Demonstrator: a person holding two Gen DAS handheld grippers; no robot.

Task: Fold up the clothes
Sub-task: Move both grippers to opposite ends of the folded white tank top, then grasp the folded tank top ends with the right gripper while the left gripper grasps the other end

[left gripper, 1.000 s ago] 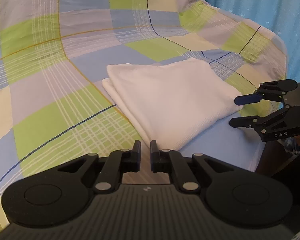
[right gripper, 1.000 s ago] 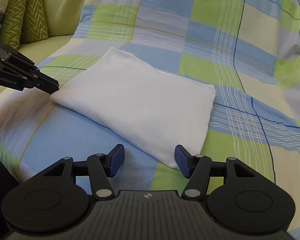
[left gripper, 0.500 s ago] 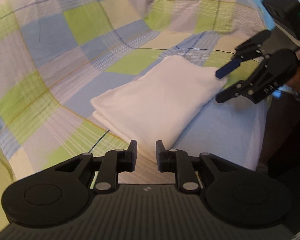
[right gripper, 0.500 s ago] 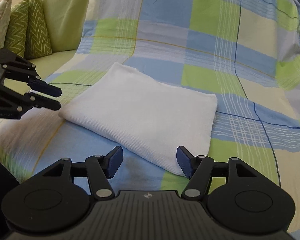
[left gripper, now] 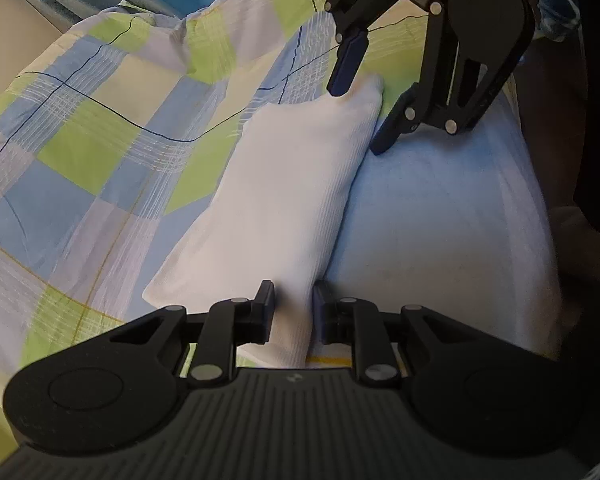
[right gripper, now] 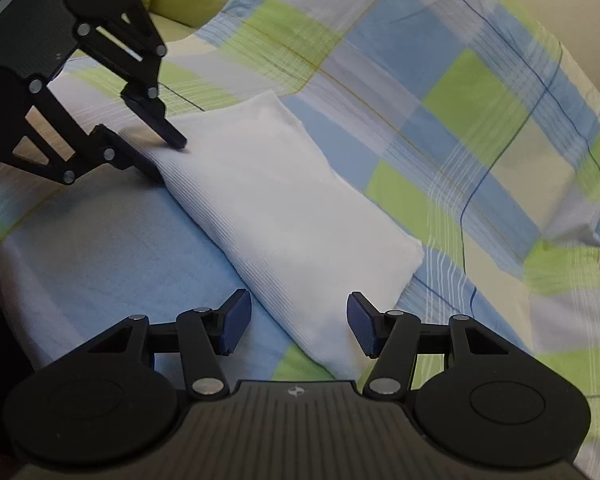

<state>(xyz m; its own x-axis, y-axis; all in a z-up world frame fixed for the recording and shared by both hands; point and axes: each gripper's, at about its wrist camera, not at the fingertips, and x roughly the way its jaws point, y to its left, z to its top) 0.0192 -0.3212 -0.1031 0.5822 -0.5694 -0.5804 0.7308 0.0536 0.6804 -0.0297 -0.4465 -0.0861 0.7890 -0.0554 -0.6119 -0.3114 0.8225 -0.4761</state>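
Grippers close in on both ends of a folded white garment (left gripper: 276, 184) lying on a checked bedsheet (left gripper: 100, 128), its near long edge beside a plain blue patch. The left gripper (left gripper: 292, 312) straddles one corner with its fingers a narrow gap apart, cloth bulging between them; whether the pads (left gripper: 266, 304) already pinch it cannot be told. The right gripper (right gripper: 296, 322) stands wide apart around the opposite corner, not yet biting; from the left wrist view one finger tip touches the top layer and the other sits low beside the edge. To do this step well, each side should probably take all the stacked layers at once, low finger slid under the bottom ply, and close together before any lift, so the stack stays square and no layer slips or drags the sheet.
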